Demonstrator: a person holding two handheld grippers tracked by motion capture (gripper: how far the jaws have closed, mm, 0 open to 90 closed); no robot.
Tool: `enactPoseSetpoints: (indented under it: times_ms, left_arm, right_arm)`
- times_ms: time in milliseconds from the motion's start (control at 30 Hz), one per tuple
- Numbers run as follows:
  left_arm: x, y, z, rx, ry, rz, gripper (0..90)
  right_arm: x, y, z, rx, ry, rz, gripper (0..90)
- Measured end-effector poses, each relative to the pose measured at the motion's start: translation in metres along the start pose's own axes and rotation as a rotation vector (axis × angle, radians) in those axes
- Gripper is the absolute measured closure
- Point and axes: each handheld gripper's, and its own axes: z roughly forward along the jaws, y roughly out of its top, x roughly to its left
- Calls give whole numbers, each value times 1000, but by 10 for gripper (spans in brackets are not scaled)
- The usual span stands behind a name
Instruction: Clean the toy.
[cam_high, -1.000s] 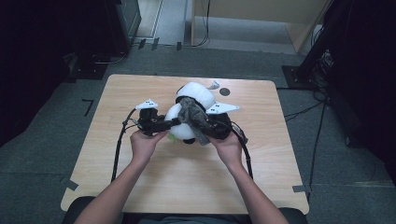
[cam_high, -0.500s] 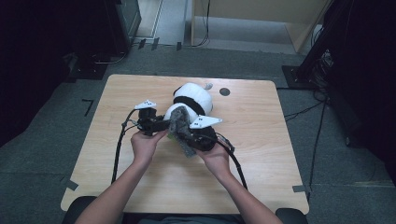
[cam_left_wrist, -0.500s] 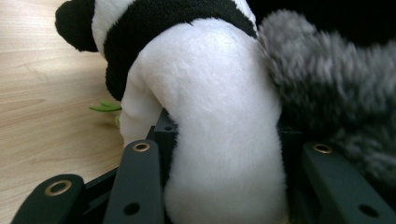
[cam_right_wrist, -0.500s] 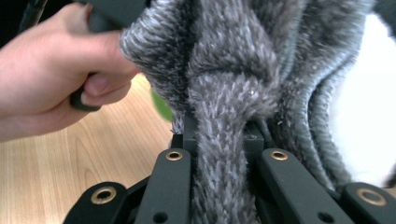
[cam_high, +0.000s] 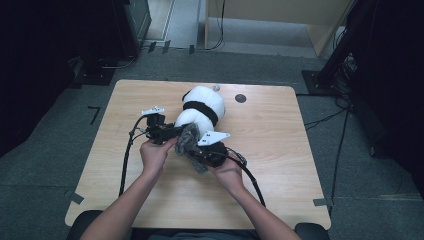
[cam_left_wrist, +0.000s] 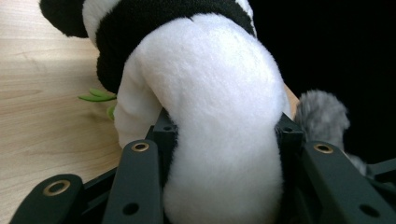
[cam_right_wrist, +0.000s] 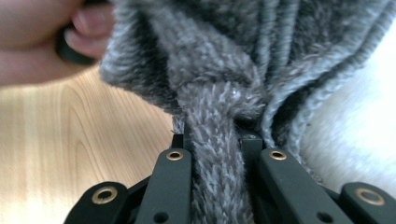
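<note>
A plush panda (cam_high: 202, 107) lies on the light wooden table (cam_high: 280, 145), roughly at its middle and a little toward the far edge, its white body crossed by a black band. The left gripper (cam_high: 167, 133) sits at the near left end of the toy, and in the left gripper view its 2 black jaws clamp a white, rounded part of the plush panda (cam_left_wrist: 219, 140) from both sides, the fur bulging out between them. A small green leaf-shaped piece (cam_left_wrist: 95, 97) shows beside the toy on the wood. The right gripper (cam_high: 200, 152) lies just near of the panda, close beside the left hand (cam_high: 155, 155), and it grasps a grey knitted cloth (cam_high: 189, 142) that rests against the toy's near end. In the right gripper view the jaws pinch a bunched strand of the grey knitted cloth (cam_right_wrist: 215, 154) tightly between them, with more folds of the fabric spreading above and white fur at the right edge. The fingers (cam_right_wrist: 88, 25) of the left hand appear at the upper left of that view, touching the cloth's edge. A dark round mark (cam_high: 240, 98) sits on the table beyond the panda.
</note>
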Motion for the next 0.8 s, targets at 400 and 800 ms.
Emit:
enactPoseSetpoints:
  times_ms: [400, 800]
  left_arm:
    - [5, 2, -5, -32, -63, -44, 571]
    - [9, 1, -9, -22, -68, -32, 573]
  right_arm:
    - [-20, -20, 14, 86, -27, 34, 807]
    - [-41, -23, 4, 149, -85, 66, 807]
